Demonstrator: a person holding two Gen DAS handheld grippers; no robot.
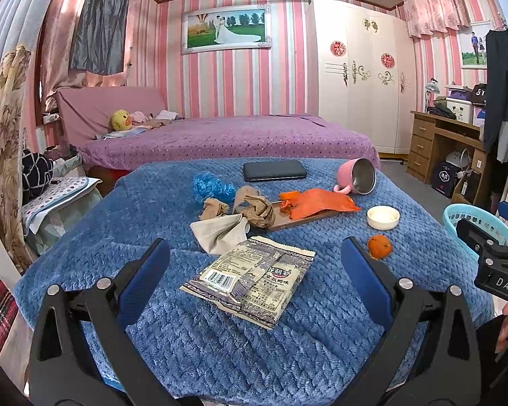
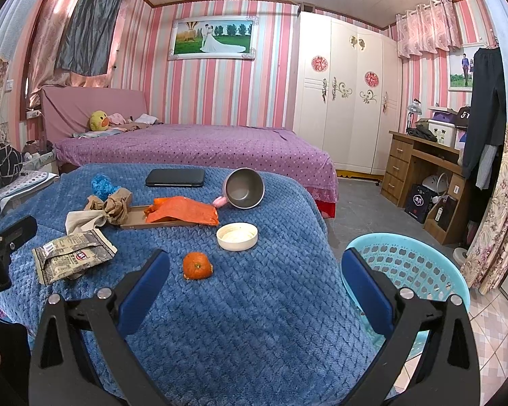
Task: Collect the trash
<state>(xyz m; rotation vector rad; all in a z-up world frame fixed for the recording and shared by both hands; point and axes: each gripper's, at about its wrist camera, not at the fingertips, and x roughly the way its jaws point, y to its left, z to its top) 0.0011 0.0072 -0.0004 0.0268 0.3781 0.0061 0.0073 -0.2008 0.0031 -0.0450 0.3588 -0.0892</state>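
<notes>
1. Left wrist view: a bench draped in a blue quilted blanket (image 1: 220, 355) fills the frame, with a purple bed (image 1: 237, 135) behind it in a pink-striped bedroom.
2. A light-blue plastic basket (image 2: 423, 270) stands off the bench's right edge, the likely bin for the trash. The right wrist view shows its open mouth; the left view catches only a slice of rim.
3. The left gripper (image 1: 254, 264) hovers low over the blanket, fingers spread wide and empty, and the right gripper (image 2: 254, 270) does the same, straddling the bench corner and the basket.
4. A flattened snack wrapper (image 1: 250, 280) lies directly between and just ahead of the left fingers, its long axis running diagonally from near left to far right. The left hand is clearly nearer; from the right view the wrapper sits well off to the left.
5. An orange bag (image 1: 321, 204) lies partly on a wooden tray (image 1: 304, 220), beside crumpled beige stockings (image 1: 254, 208) and a grey cloth (image 1: 220, 233).
6. A tipped pink cup (image 2: 244, 189), a black phone (image 1: 274, 171) and a white lid (image 2: 237, 235) sit farther back.
7. A small orange peel (image 2: 197, 265) rests just ahead of the right gripper's left finger, the right hand's closest piece.
</notes>
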